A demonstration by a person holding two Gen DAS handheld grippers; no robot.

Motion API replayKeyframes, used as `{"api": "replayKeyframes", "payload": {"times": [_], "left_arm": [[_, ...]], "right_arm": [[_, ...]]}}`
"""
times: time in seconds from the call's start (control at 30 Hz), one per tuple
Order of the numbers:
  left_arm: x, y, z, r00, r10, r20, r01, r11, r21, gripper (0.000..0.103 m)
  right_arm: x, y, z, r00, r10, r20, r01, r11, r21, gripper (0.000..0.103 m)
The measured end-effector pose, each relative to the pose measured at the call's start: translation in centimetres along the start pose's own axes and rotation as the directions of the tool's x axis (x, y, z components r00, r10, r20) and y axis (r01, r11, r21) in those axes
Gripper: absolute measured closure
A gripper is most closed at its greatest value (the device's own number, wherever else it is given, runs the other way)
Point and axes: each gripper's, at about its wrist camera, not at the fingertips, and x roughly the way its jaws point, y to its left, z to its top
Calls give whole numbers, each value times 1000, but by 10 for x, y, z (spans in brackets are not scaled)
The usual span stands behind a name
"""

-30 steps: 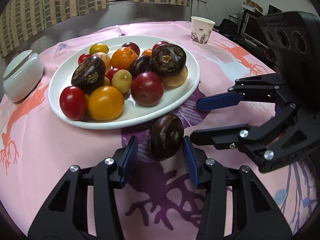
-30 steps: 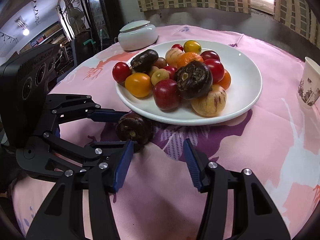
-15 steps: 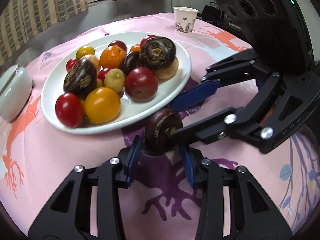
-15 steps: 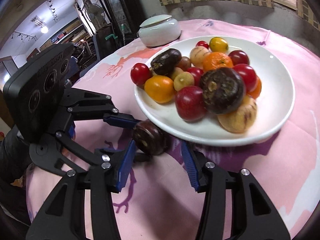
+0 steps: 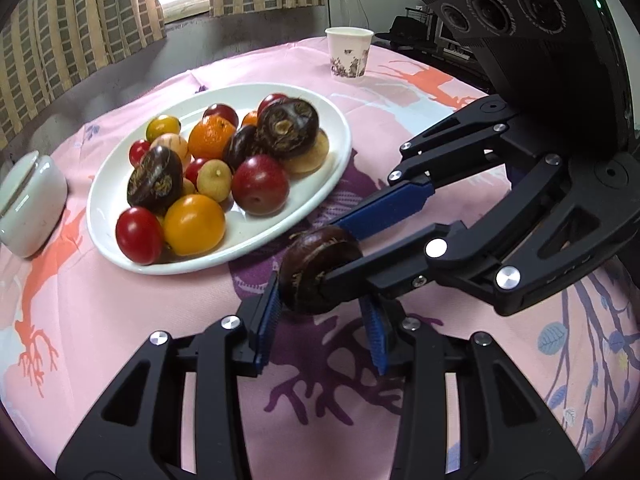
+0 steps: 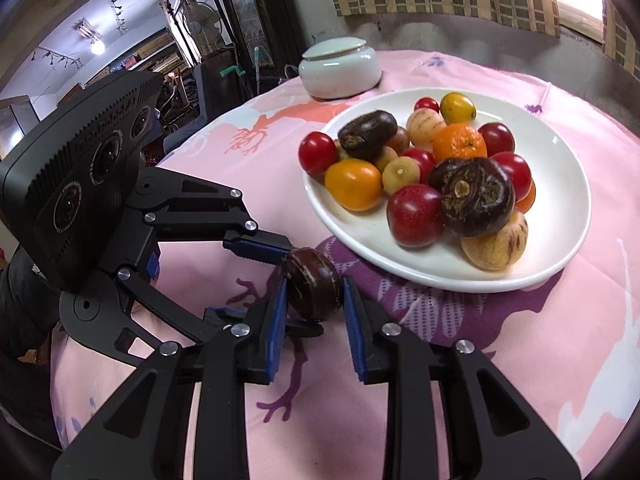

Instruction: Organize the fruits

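Observation:
A dark brown round fruit [image 5: 318, 270] sits just off the near rim of the white plate [image 5: 340, 120], which is heaped with fruit. My left gripper [image 5: 320, 320] holds this fruit between its blue pads. My right gripper [image 6: 314, 304] has closed on the same fruit [image 6: 314, 284] from the other side. In the left wrist view the right gripper's fingers [image 5: 384, 208] cross in from the right. In the right wrist view the left gripper [image 6: 260, 280] comes in from the left.
On the plate [image 6: 560, 152] lie tomatoes, an orange [image 6: 460, 142], plums and two more dark brown fruits [image 6: 476, 196]. A white lidded jar [image 6: 340, 66] stands behind it and a paper cup [image 5: 348, 54] at the far side. A pink patterned cloth covers the round table.
Both grippers have narrowed around the dark fruit, and the right gripper moved in from the right to meet it. The fruit has tilted up from the cloth.

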Motion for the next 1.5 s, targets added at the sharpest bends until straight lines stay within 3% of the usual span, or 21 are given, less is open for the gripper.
{"api": "replayKeyframes", "payload": {"times": [0.23, 0.43, 0.63, 0.8, 0.87, 0.9, 0.93, 1.0, 1.03, 1.17, 1.33, 1.37, 1.43, 1.5], "left_arm": [[-24, -10, 20, 999, 35, 37, -36, 999, 26, 64], [-27, 7, 53, 995, 73, 73, -74, 997, 4, 63], [-7, 41, 84, 992, 101, 78, -94, 992, -84, 63], [11, 64, 93, 990, 126, 66, -111, 976, -190, 59], [13, 68, 92, 985, 155, 69, -135, 964, -231, 40], [13, 68, 91, 983, 169, 67, -149, 959, -240, 35], [12, 68, 91, 980, 186, 65, -165, 955, -247, 27], [6, 67, 88, 976, 206, 74, -180, 948, -264, 25], [3, 67, 88, 974, 215, 70, -189, 942, -276, 19], [-17, 61, 79, 944, 325, 56, -289, 895, -340, 4], [-40, 50, 60, 924, 383, -4, -335, 801, -496, 2], [-45, 44, 55, 919, 393, 4, -336, 792, -509, 2], [-55, 29, 42, 908, 420, 9, -353, 775, -523, 2], [-61, 13, 29, 916, 401, 23, -328, 780, -532, 2]], "right_arm": [[-28, 13, 10, 998, -27, 48, 29, 999, -35, 75], [-42, 5, 38, 991, -82, 106, 87, 995, -39, 75], [-34, -26, 68, 979, -128, 162, 125, 992, 31, 75], [-20, -52, 85, 970, -163, 179, 141, 982, 130, 74], [-19, -57, 85, 959, -211, 191, 180, 969, 168, 68], [-19, -59, 84, 954, -227, 194, 192, 964, 186, 58], [-20, -61, 82, 946, -256, 200, 214, 954, 208, 40], [-27, -60, 77, 926, -296, 234, 244, 943, 228, 39], [-30, -59, 75, 927, -288, 241, 232, 943, 237, 39], [-45, -52, 63, 909, -340, 242, 275, 924, 267, 39], [-74, -33, 41, 885, -397, 243, 298, 884, 360, 25], [-80, -28, 34, 876, -419, 240, 313, 871, 378, 21], [-93, -11, 17, 850, -470, 238, 359, 847, 392, 1], [-102, 5, 2, 825, -510, 243, 398, 830, 390, 1]]}}
